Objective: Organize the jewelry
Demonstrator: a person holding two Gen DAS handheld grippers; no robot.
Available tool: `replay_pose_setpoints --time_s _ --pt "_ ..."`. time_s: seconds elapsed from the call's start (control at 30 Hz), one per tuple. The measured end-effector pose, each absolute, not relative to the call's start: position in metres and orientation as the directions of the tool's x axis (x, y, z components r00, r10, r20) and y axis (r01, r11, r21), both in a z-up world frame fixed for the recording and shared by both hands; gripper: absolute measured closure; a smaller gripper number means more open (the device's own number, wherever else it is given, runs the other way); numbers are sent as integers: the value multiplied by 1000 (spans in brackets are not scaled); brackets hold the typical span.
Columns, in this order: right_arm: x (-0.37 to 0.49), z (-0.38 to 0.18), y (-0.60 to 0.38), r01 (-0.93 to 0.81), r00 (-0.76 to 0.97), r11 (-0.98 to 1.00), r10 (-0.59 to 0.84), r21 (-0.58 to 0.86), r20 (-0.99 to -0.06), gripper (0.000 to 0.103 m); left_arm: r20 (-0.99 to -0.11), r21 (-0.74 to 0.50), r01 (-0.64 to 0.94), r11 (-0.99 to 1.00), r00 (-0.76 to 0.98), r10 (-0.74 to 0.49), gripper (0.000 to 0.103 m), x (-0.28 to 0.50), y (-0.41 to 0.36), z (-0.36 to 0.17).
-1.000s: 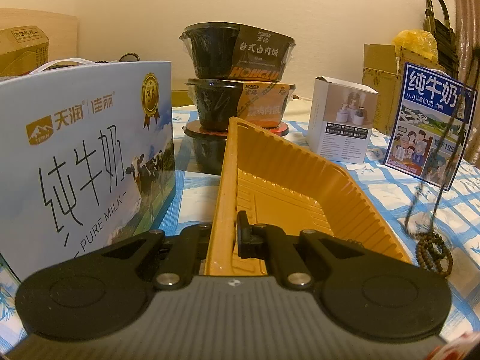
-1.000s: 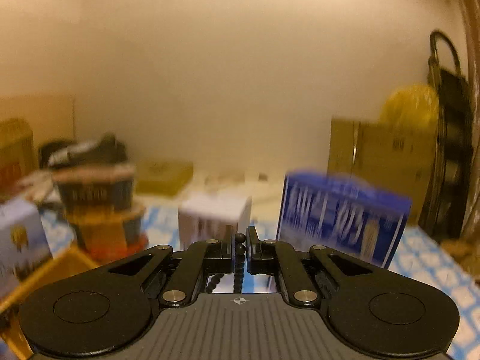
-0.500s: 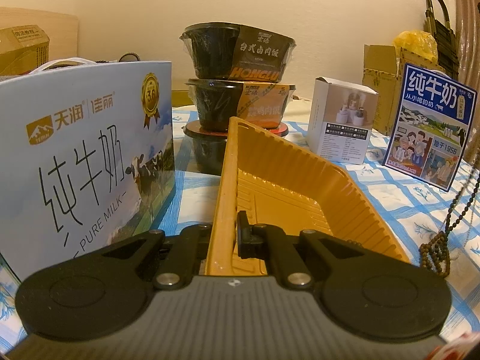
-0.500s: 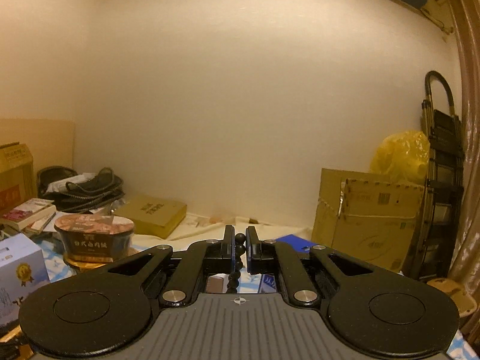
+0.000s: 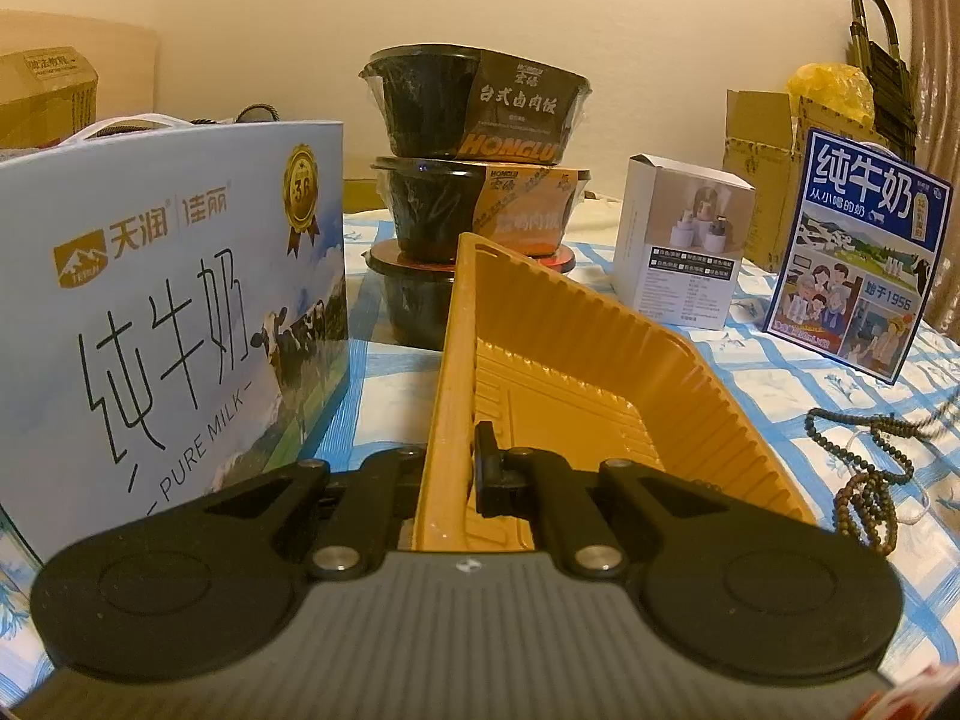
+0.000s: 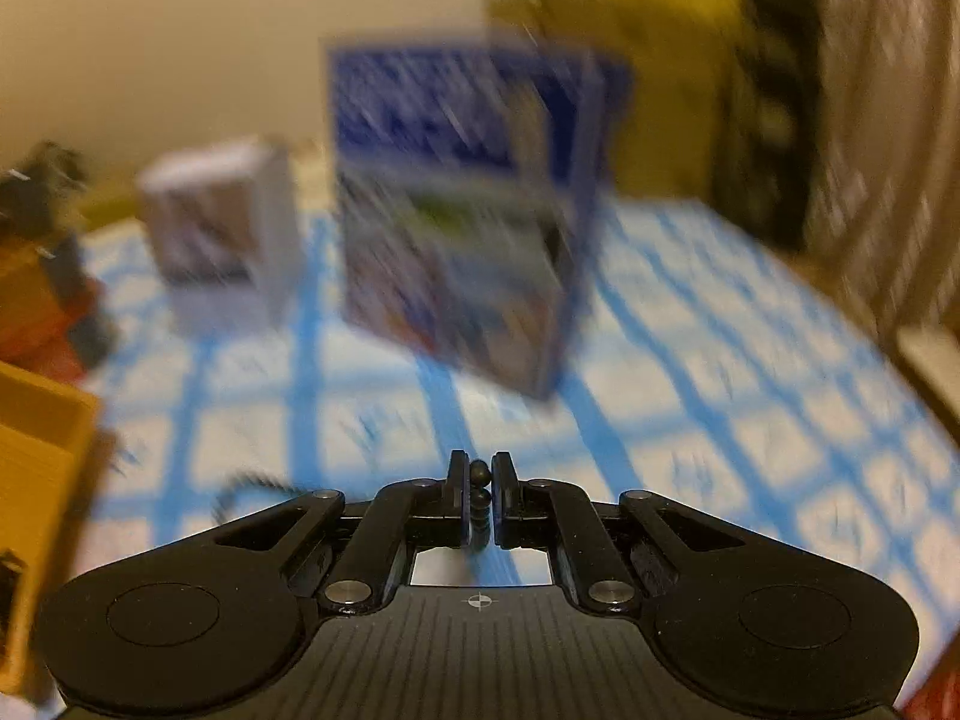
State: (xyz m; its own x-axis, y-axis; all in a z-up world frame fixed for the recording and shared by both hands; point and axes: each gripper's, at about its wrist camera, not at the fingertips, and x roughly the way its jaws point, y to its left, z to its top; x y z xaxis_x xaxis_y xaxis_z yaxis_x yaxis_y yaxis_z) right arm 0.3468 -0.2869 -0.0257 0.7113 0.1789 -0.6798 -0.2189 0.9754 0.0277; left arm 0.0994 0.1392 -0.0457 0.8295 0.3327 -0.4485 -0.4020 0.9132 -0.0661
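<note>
My left gripper point(image 5: 459, 450) is shut on the near rim of the yellow ribbed plastic tray point(image 5: 576, 396), which tilts up from the checked tablecloth. A dark beaded necklace point(image 5: 864, 480) lies partly coiled on the cloth to the right of the tray, and one strand runs off toward the right edge. In the blurred right wrist view my right gripper point(image 6: 478, 480) is shut on dark beads of that necklace point(image 6: 479, 471), low over the cloth. The tray's corner point(image 6: 36, 420) shows at the left there.
A large light-blue milk carton point(image 5: 168, 312) stands left of the tray. Three stacked black food bowls point(image 5: 474, 180) sit behind it. A small white box point(image 5: 684, 246) and a blue milk box point(image 5: 864, 252) stand at the right. Cardboard boxes and a yellow bag line the back.
The right gripper has swung down from facing the wall to low over the cloth, still gripping the beads. The necklace's strand went from hanging steeply to lying lower and spread on the cloth. The left gripper has stayed put.
</note>
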Motion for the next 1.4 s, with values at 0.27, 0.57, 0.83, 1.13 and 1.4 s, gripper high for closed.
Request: replay_pose_setpoints --time_s 0.27,0.57,0.83,1.13,1.4 --pt "336 -56 -300 -267 692 963 223 44 -687 62 -448 -64 -402 913 829 334 98 100 138 -45" --pt "337 -80 -228 -538 617 843 407 17 -674 75 -450 -57 -400 915 828 334 98 101 138 -45" --pt "367 -104 -194 -546 625 835 357 -62 -695 82 -451 -53 -394 918 830 330 98 101 138 -44" --pt "368 -67 -228 -465 674 880 421 94 -607 97 -450 -56 -391 919 831 326 98 101 138 -44" --pt "344 63 -297 -426 814 876 480 226 -327 97 -451 -58 -397 916 829 331 98 101 138 -45"
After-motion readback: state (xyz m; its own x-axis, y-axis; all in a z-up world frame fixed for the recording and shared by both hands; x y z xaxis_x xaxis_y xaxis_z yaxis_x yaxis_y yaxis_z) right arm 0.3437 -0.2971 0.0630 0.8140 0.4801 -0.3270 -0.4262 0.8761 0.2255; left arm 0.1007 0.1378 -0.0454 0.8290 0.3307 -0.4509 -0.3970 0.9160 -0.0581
